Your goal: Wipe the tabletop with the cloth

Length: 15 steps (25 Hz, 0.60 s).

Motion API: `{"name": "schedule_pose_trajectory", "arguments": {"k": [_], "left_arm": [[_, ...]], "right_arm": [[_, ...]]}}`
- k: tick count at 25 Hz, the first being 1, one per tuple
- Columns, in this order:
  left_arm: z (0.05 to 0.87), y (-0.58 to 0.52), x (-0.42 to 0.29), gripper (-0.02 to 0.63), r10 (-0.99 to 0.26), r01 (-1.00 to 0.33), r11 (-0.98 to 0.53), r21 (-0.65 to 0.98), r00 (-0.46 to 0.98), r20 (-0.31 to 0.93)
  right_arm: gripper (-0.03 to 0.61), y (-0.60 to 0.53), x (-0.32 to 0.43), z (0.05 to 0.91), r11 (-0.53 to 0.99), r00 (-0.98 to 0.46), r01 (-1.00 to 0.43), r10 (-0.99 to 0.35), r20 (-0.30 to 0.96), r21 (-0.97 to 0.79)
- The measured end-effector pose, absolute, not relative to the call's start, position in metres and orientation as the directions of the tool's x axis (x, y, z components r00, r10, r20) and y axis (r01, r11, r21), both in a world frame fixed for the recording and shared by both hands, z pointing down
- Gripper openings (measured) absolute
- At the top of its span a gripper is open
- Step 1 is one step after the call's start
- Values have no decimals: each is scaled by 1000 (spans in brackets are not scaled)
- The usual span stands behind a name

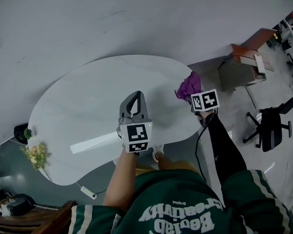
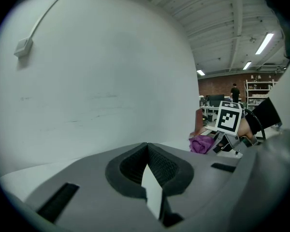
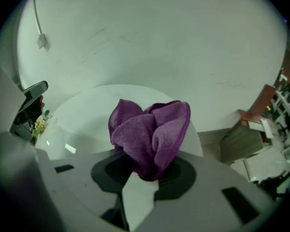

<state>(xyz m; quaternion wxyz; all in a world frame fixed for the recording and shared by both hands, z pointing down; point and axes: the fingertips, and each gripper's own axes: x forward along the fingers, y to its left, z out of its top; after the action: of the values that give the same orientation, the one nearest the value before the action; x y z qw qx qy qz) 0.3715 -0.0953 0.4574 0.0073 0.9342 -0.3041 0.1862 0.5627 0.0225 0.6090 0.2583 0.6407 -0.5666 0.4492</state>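
Observation:
A bunched purple cloth (image 1: 188,87) is pinched in my right gripper (image 1: 192,97), which is shut on it above the right end of the white oval tabletop (image 1: 88,101). In the right gripper view the cloth (image 3: 150,134) bulges up out of the closed jaws. From the left gripper view the cloth (image 2: 202,143) shows small at the right. My left gripper (image 1: 133,106) hovers over the table's middle front, jaws shut with nothing between them; its view (image 2: 147,149) looks at the wall.
A small bunch of flowers (image 1: 35,155) and a dark pot (image 1: 22,132) sit at the table's left end. A wooden cabinet (image 1: 244,62) and a black office chair (image 1: 268,126) stand to the right. A white wall (image 1: 136,18) runs behind the table.

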Motion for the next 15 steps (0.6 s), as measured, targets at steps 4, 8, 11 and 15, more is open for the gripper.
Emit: {"name": "schedule_pose_trajectory", "arguments": {"k": [4, 8, 11, 15], "left_arm": [[458, -80, 404, 2, -518, -520, -849, -95, 781, 350], [457, -68, 426, 2, -479, -478, -873, -95, 808, 344], [455, -61, 433, 2, -463, -460, -883, -95, 818, 341], [452, -58, 425, 2, -473, -468, -878, -103, 812, 342]], "right_arm": [[121, 51, 592, 609, -292, -3, -942, -490, 872, -167], [121, 78, 615, 608, -351, 42, -925, -478, 877, -147], [121, 95, 628, 607, -393, 72, -910, -464, 883, -132], [121, 99, 629, 600, -404, 99, -908, -467, 878, -113]]}}
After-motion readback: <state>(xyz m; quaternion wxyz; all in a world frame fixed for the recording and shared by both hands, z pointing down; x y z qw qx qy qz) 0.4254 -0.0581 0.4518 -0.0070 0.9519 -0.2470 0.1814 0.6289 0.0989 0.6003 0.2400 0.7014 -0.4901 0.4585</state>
